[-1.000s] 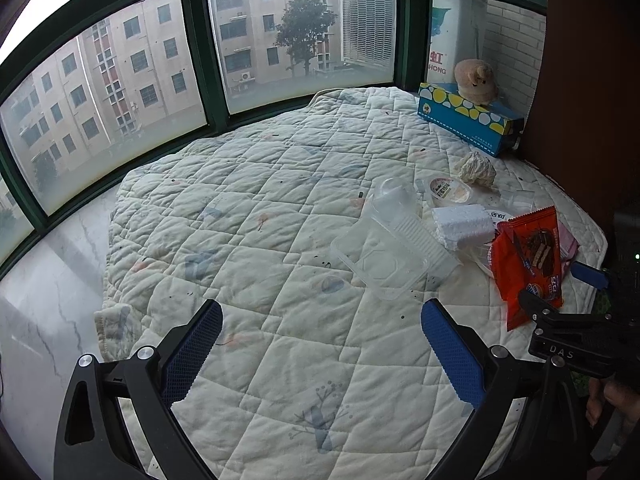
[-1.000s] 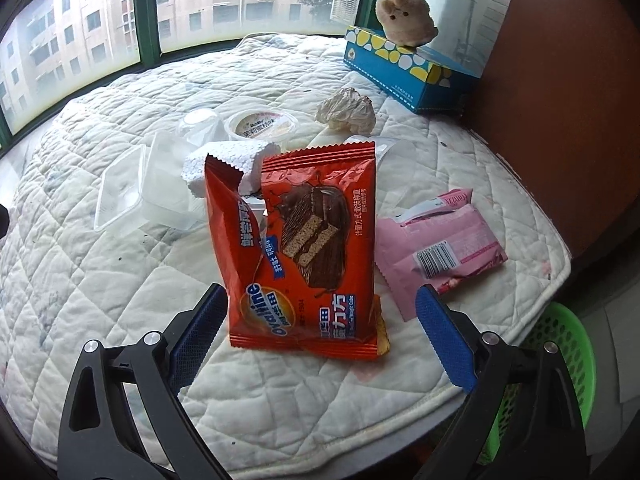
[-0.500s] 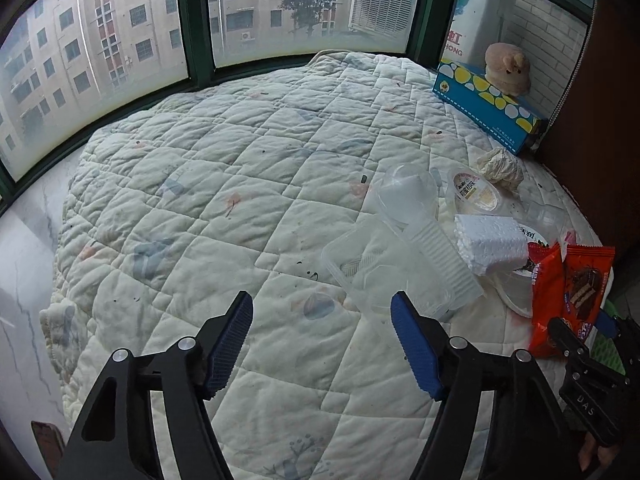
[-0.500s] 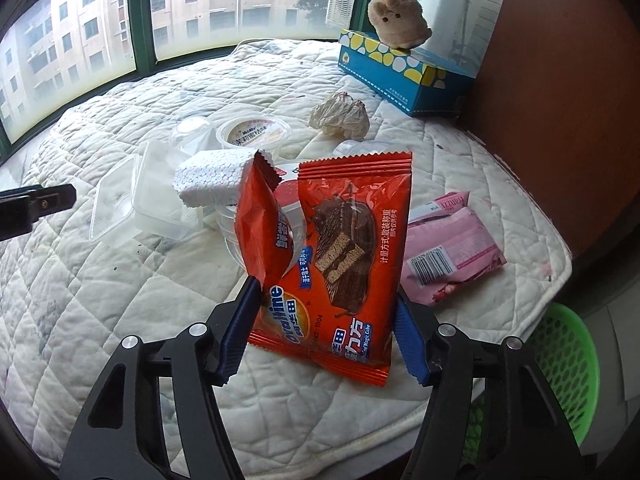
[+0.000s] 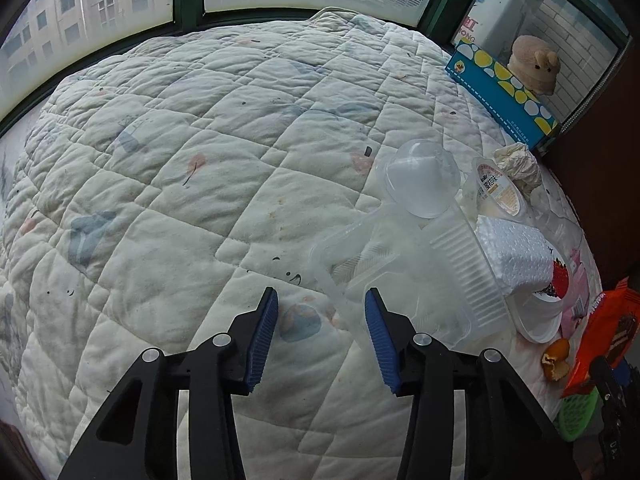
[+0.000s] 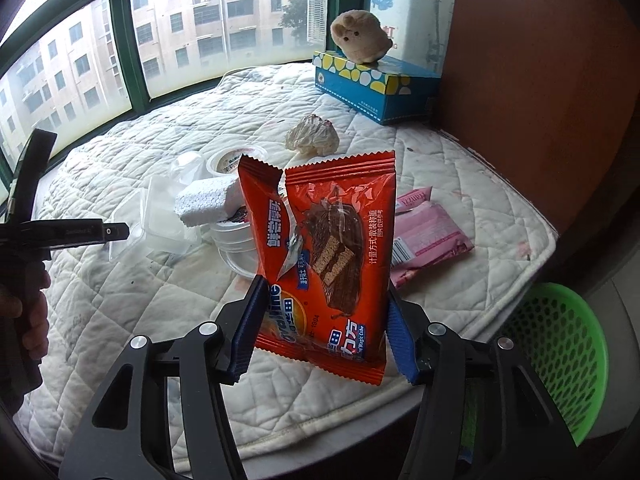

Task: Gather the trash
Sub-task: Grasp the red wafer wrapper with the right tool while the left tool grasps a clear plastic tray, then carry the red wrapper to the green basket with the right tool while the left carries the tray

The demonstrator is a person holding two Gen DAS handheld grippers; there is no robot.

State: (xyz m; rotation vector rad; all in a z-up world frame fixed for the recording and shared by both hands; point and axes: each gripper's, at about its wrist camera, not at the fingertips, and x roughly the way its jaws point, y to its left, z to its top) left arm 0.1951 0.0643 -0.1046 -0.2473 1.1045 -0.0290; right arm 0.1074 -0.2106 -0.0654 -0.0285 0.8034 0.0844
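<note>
My right gripper (image 6: 322, 320) is shut on the orange snack wrapper (image 6: 324, 248) and holds it upright above the quilt; the wrapper also shows in the left wrist view (image 5: 604, 328). My left gripper (image 5: 320, 332) is open and empty, its right finger at the edge of a clear plastic tray (image 5: 404, 280). Other trash lies on the quilt: a clear dome lid (image 5: 420, 178), a pudding cup (image 5: 498, 192), a white foam block (image 6: 206, 202), a crumpled tissue (image 6: 312, 136), a clear tub (image 6: 236, 240) and a pink wrapper (image 6: 424, 236).
A green basket (image 6: 560, 348) stands on the floor below the quilt's right edge. A blue tissue box (image 6: 376, 88) with a plush toy (image 6: 362, 38) sits at the back by the brown wall. Windows ring the far side. An orange peel (image 5: 556, 358) lies near the edge.
My right gripper has closed on the orange wrapper and lifted it off the quilt. My left gripper has narrowed and moved forward to the clear tray.
</note>
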